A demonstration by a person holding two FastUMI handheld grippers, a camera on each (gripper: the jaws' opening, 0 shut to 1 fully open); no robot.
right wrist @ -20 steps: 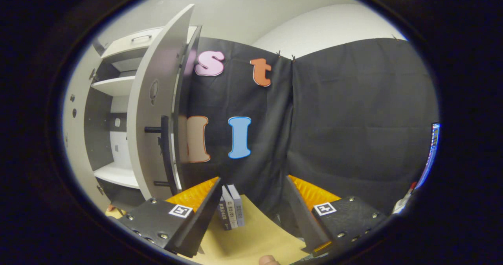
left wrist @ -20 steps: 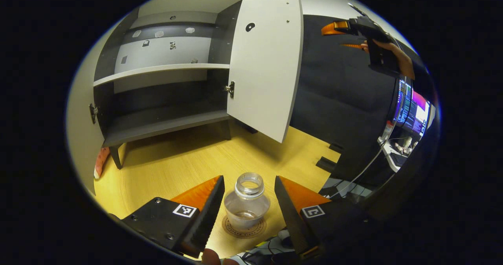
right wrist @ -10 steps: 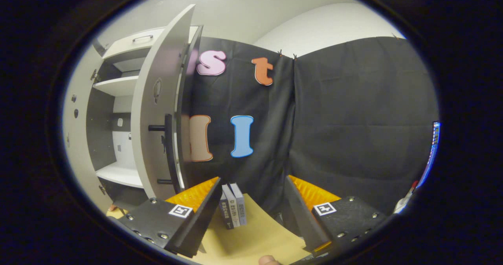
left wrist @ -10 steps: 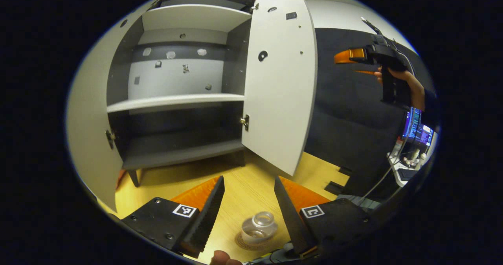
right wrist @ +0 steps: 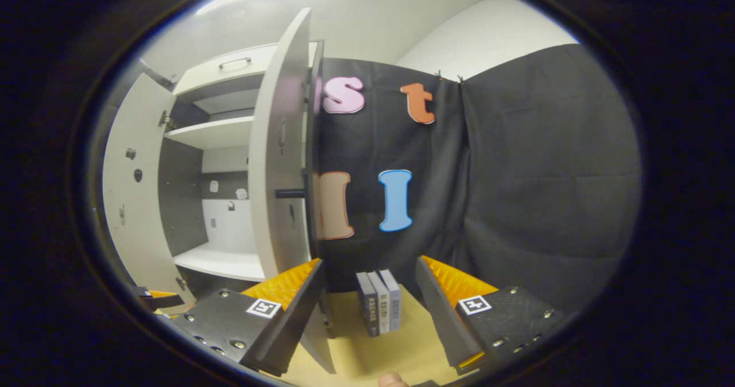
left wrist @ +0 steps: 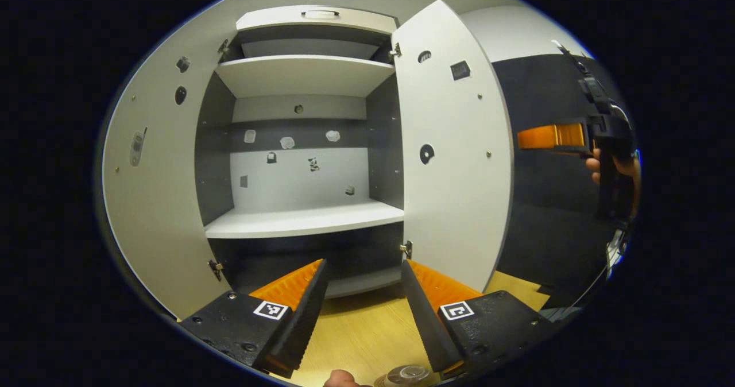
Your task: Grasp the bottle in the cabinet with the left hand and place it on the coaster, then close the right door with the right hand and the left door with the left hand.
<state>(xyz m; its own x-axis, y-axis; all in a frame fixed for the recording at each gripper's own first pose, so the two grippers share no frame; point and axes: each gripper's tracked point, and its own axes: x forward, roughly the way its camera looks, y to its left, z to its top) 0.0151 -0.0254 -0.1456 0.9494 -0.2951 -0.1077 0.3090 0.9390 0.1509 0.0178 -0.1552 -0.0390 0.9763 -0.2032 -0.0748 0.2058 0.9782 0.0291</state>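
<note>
Left tool [left wrist: 363, 312] spread wide, empty, facing the open cabinet [left wrist: 304, 146]; bottle [left wrist: 409, 375] on the bench [left wrist: 362, 332] beneath. Right tool [right wrist: 367, 309] spread, empty, near the right door [right wrist: 279, 163].

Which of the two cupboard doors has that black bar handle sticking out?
The right door, seen edge-on in the right gripper view, with the handle jutting toward the black cloth. The left door shows none.
</note>
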